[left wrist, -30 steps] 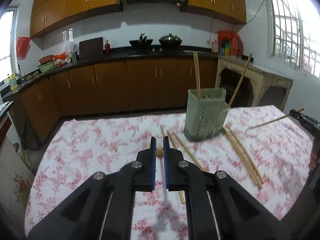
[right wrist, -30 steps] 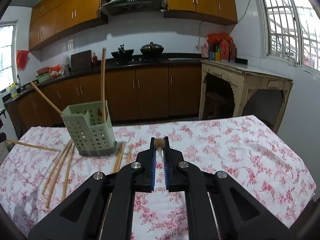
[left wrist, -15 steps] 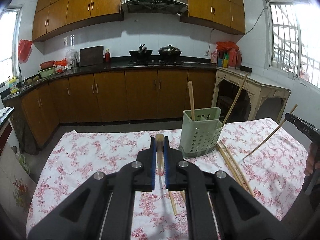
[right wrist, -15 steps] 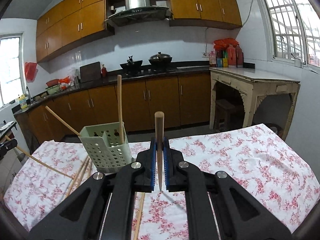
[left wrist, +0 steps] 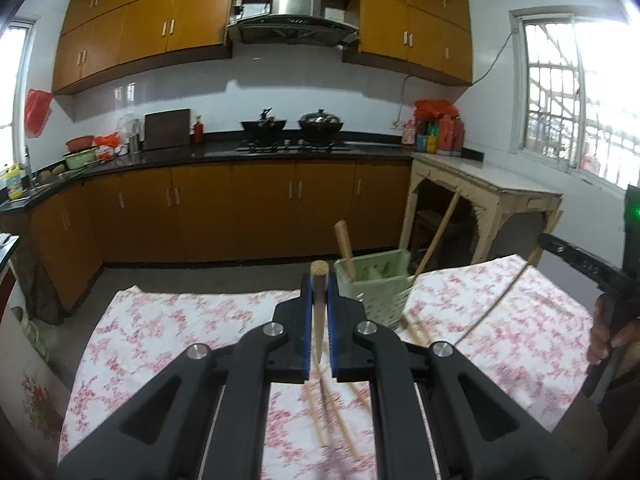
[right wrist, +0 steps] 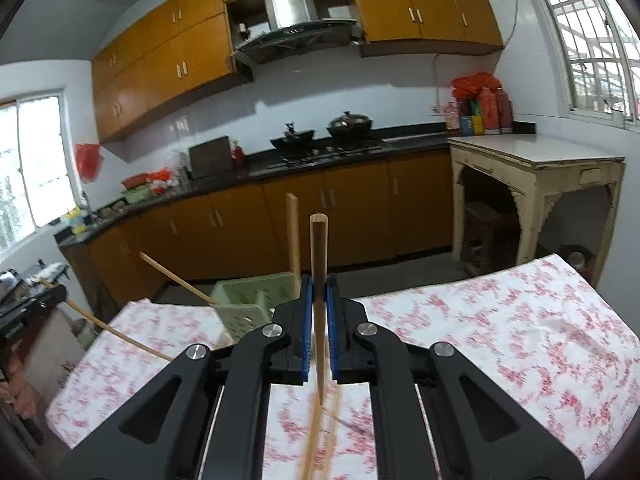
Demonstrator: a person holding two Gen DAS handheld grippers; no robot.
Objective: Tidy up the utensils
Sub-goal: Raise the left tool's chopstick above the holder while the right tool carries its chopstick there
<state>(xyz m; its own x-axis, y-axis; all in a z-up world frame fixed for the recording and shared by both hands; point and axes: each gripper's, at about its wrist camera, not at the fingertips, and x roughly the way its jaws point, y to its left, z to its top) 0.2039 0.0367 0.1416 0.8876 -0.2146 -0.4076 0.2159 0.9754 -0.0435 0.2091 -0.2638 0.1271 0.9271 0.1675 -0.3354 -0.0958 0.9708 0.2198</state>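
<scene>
left wrist: chopsticks [left wrist: 345, 247] in green holder [left wrist: 380, 285]

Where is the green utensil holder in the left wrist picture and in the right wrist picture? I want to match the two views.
Left wrist view: the green utensil holder stands on the floral tablecloth, just right of centre, beside the jaws.
Right wrist view: the holder stands left of centre, partly hidden behind the jaws.
Shared landmark: the range hood above the stove.

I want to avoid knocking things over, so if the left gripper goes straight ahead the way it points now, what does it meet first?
Probably the green utensil basket, just right of the left gripper, which is shut on a chopstick. Depth is unclear; it might narrowly pass on the basket's left.
</scene>
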